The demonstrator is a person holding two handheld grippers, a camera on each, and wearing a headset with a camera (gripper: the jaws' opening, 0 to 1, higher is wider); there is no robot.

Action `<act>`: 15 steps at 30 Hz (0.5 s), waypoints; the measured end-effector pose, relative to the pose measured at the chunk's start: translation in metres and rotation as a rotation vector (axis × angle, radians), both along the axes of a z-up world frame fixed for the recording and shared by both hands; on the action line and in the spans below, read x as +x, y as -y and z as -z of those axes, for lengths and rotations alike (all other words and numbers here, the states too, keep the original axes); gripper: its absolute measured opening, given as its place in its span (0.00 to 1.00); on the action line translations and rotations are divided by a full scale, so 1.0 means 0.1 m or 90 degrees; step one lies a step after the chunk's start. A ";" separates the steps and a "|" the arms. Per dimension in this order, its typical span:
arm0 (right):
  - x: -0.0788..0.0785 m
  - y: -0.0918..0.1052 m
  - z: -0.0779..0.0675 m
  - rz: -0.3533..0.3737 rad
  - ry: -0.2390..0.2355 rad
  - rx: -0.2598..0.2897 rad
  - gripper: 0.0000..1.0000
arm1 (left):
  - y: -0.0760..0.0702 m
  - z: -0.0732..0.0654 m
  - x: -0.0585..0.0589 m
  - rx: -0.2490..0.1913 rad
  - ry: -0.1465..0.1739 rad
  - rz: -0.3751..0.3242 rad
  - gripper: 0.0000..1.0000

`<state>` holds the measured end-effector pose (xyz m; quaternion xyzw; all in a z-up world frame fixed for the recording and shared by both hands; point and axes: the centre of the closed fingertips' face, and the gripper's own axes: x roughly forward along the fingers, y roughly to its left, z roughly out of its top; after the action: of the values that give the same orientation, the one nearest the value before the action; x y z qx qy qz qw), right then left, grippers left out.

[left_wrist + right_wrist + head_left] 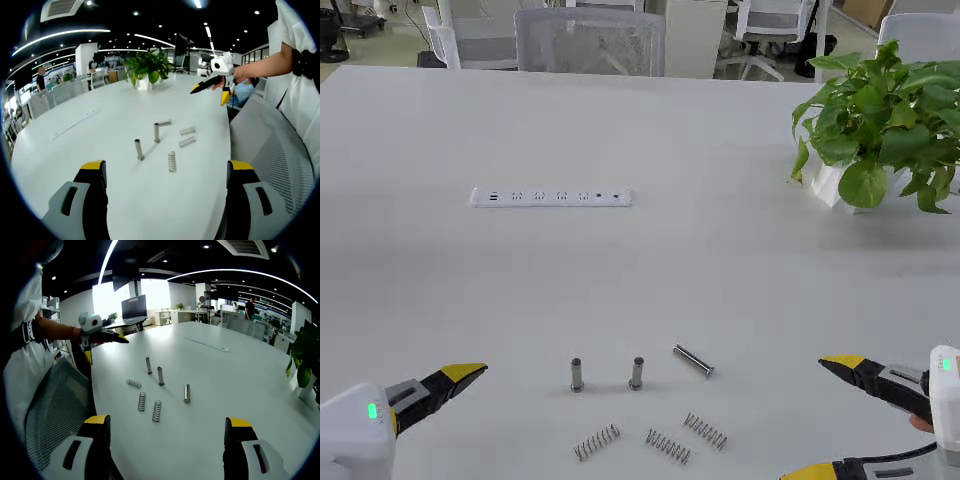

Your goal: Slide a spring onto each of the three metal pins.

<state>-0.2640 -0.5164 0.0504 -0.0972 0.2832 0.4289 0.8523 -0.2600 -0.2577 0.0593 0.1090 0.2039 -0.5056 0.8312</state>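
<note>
We have no spring on yet: the three springs (668, 446) lie near the tabletop (640, 280) front edge, just before the pins (637, 372). Our left gripper (166, 169) and right gripper (167, 421) stand released, empty.

The head view is brightly and evenly lit from above. The white table (640, 270) is rendered pale grey, without glare. Only short, faint shadows are cast beside the pins (577, 375) at lower centre, and focus is sharp throughout. In both gripper views strong fisheye bending is seen toward the edges. The ceiling is left dark there, broken by strip lights (60, 36) at upper left and small spots. A window (155, 294) at upper centre of the right gripper view is blown out.
</note>
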 end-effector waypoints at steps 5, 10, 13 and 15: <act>0.00 -0.02 0.00 -0.002 0.000 0.001 0.94 | 0.00 0.01 0.00 0.001 -0.001 0.000 0.99; 0.00 -0.03 0.01 -0.004 -0.002 0.001 0.94 | 0.01 0.01 -0.01 -0.002 -0.002 -0.001 0.99; 0.00 -0.04 0.00 -0.005 -0.001 0.003 0.94 | 0.01 0.02 -0.02 -0.002 -0.004 -0.001 0.99; 0.01 -0.04 -0.01 -0.005 0.000 0.003 0.94 | 0.01 0.02 -0.02 -0.001 -0.005 0.000 0.99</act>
<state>-0.2631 -0.5123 0.0512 -0.0965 0.2821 0.4329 0.8507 -0.2617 -0.2582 0.0570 0.1062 0.2064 -0.5060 0.8307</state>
